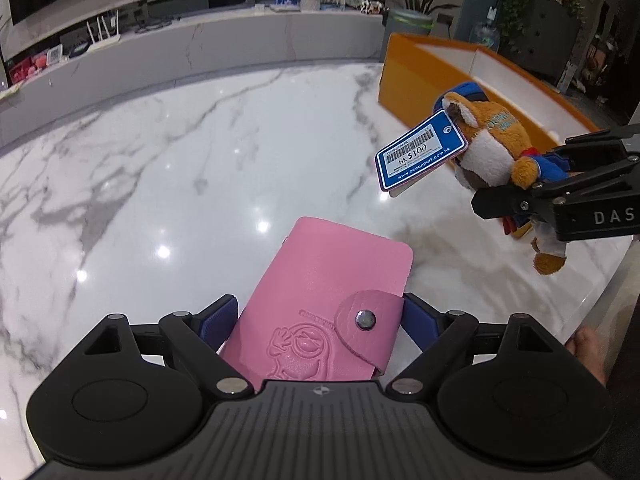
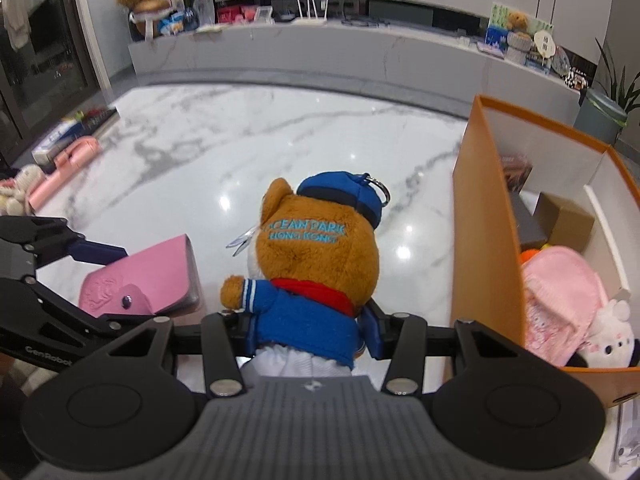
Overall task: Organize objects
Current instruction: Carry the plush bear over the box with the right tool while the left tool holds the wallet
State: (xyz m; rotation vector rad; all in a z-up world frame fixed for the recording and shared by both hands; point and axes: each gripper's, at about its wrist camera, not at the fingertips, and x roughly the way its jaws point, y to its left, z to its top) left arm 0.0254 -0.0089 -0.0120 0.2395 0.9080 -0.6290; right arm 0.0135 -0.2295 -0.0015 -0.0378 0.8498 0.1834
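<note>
So both grippers have something right now. The left gripper (image 1: 318,320) is clamped on a pink wallet (image 1: 320,300), blue pads pressing either side, snap flap facing up with some embossed cartoon guy on the cover. The wallet looks lifted off the marble table (image 1: 160,160), though I can't say that for sure from the left wrist view. In the right wrist view you can see the same wallet (image 2: 140,276) off to the left with the other gripper's fingers on it.

The right gripper (image 2: 304,320) is squeezed tight on a plush bear (image 2: 316,256), grabbing it around the blue jacket. Bear has a blue cap with a key ring, red scarf, and "Ocean Park Hong Kong" stitched on the back of its head. From the left side a blue price tag (image 1: 420,154) hangs off it, and the bear (image 1: 496,148) is clearly up in the air.

Orange box (image 2: 488,240) sits just right of the bear, open top, with a pink pouch (image 2: 560,300), a white plush (image 2: 612,340) and a brown carton (image 2: 564,216) inside.
</note>
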